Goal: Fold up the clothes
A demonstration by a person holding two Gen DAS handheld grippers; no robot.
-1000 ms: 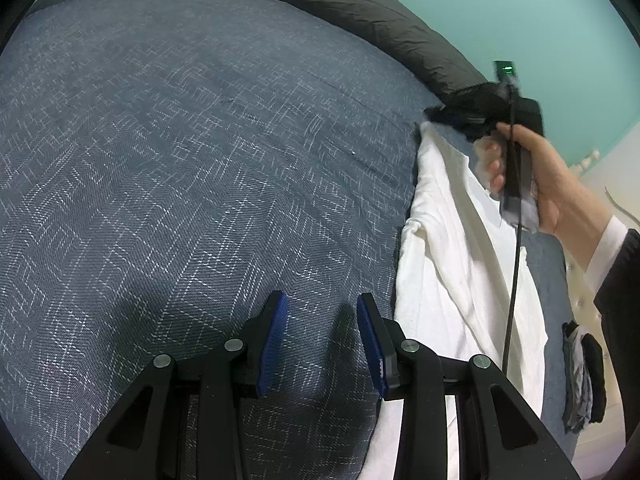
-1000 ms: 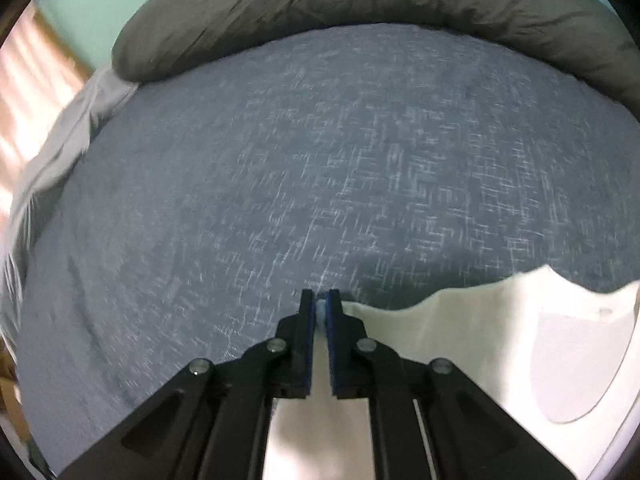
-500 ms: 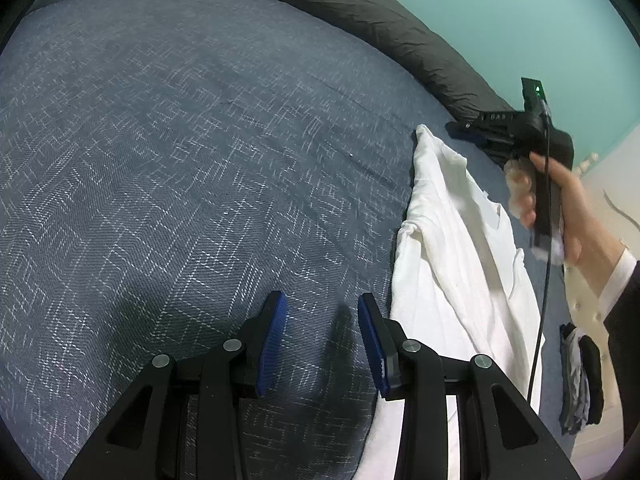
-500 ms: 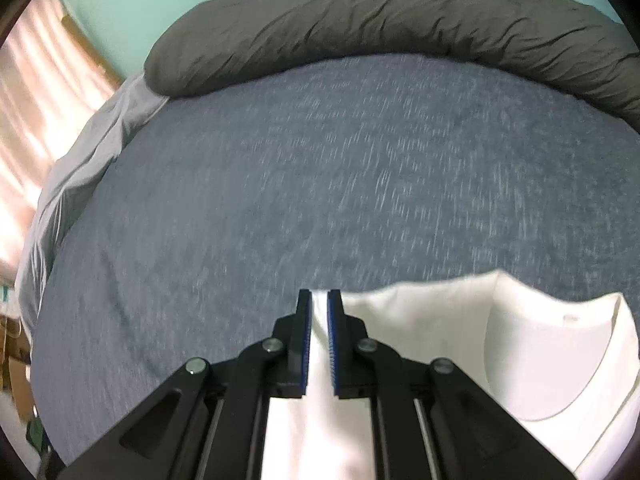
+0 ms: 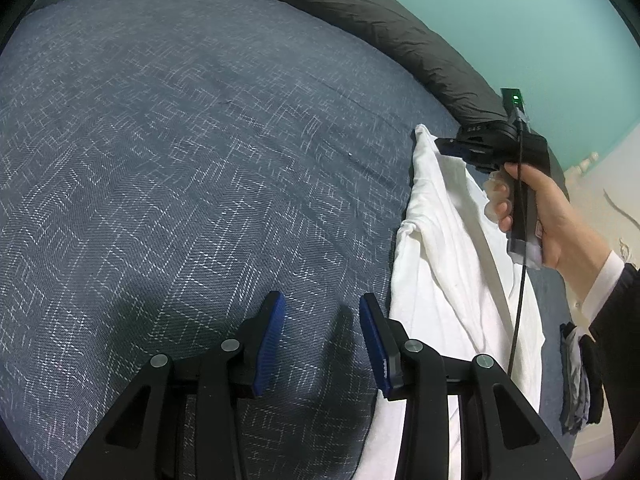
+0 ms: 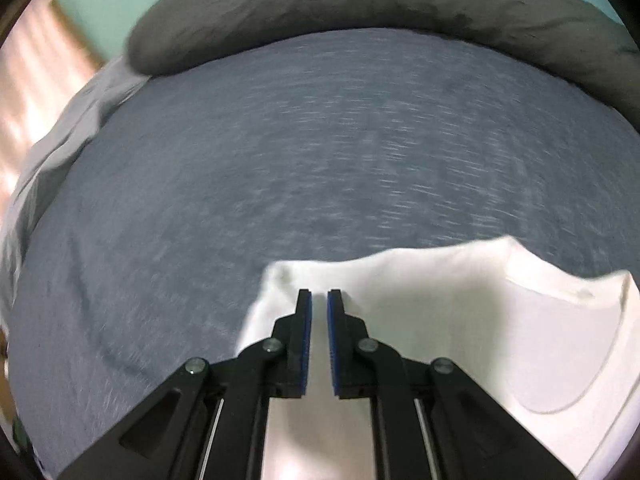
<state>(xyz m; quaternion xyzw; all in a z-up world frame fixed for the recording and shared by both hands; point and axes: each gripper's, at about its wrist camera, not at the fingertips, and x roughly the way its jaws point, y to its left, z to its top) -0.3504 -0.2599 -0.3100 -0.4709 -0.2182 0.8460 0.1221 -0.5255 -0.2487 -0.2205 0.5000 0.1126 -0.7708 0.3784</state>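
A white T-shirt (image 5: 436, 280) lies along the right side of the blue patterned bedspread (image 5: 180, 160), its far corner raised in a ridge. A hand holds my right gripper (image 5: 442, 147) at that far corner. In the right wrist view the right gripper (image 6: 319, 295) has its jaws nearly together, with white T-shirt (image 6: 440, 312) fabric in the narrow gap beside the collar. My left gripper (image 5: 321, 307) hangs open over bare bedspread just left of the shirt's edge, with nothing between its blue pads.
A long dark grey bolster (image 5: 380, 28) runs along the bed's far edge under a teal wall. Light grey bedding (image 6: 60, 128) bunches at the far left. A small pile of dark clothes (image 5: 580, 380) lies beyond the shirt at the right.
The right gripper has come down and nearer with the shirt's corner, and more white fabric now shows past its tips. The left gripper has stayed put and open.
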